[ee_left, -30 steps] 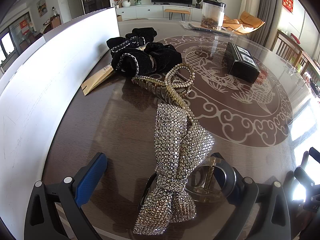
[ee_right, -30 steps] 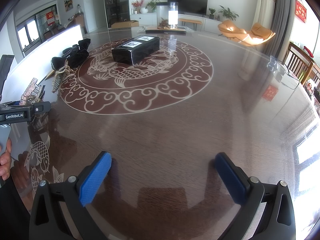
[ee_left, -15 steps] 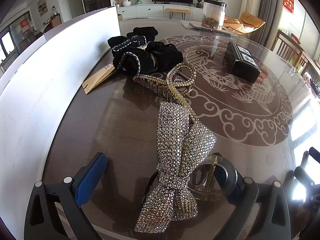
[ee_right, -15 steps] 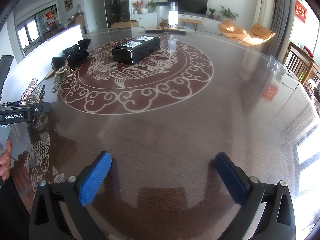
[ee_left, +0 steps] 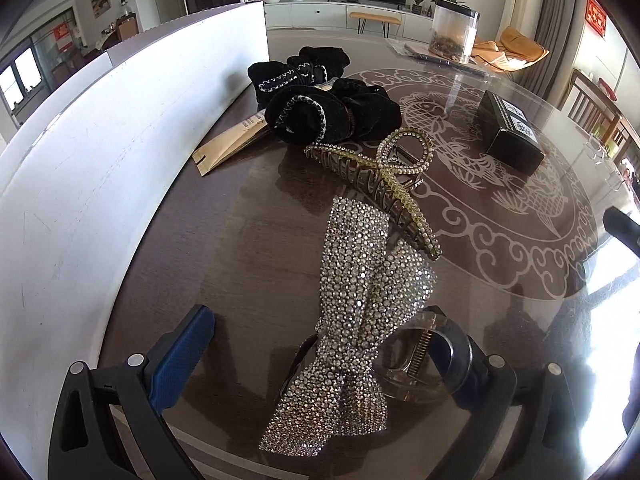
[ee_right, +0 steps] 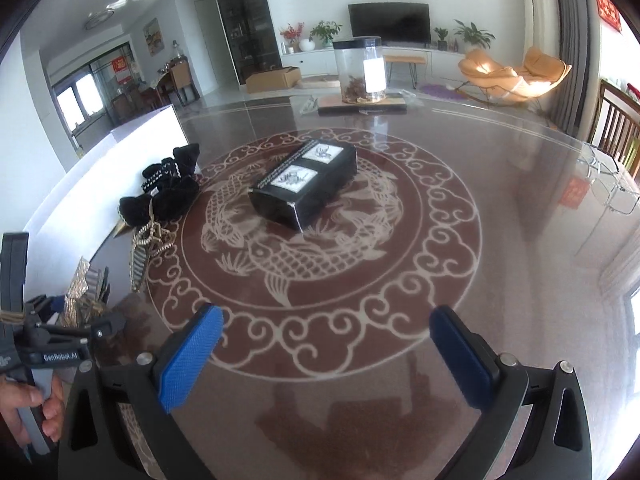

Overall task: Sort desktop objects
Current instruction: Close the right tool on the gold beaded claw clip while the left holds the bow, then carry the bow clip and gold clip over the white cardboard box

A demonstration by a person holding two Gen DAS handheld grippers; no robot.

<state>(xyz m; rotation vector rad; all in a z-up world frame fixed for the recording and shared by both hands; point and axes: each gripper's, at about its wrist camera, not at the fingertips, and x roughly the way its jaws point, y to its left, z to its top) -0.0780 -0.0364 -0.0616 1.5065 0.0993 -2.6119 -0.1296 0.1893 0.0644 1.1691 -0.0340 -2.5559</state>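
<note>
Left gripper (ee_left: 324,360): jaws are standing wide apart, straddling the near end of the rhinestone bow clip (ee_left: 352,320) without pinching it; the right pad is sitting behind the clip's clear plastic claw
Rhinestone bow clip: lying on the glass table (ee_left: 248,248), its far end touching the gold claw clip (ee_left: 380,176)
Gold claw clip: resting just beyond the bow, with the black velvet scrunchies (ee_left: 320,108) piled behind it on a tan paper sleeve (ee_left: 228,144)
White board (ee_left: 100,140): standing along the left of this cluster
Right gripper (ee_right: 324,356): hanging released and empty over bare table, well apart from everything
Black box (ee_right: 304,188): sitting in the middle of the fish pattern, near neither gripper
Step in hand: I'd say the left gripper is lining up to take the bow clip
Next move: probably closing on the bow's narrow middle, mindful that the slippery stones and the springy claw beneath may be shifting as the pads meet
</note>
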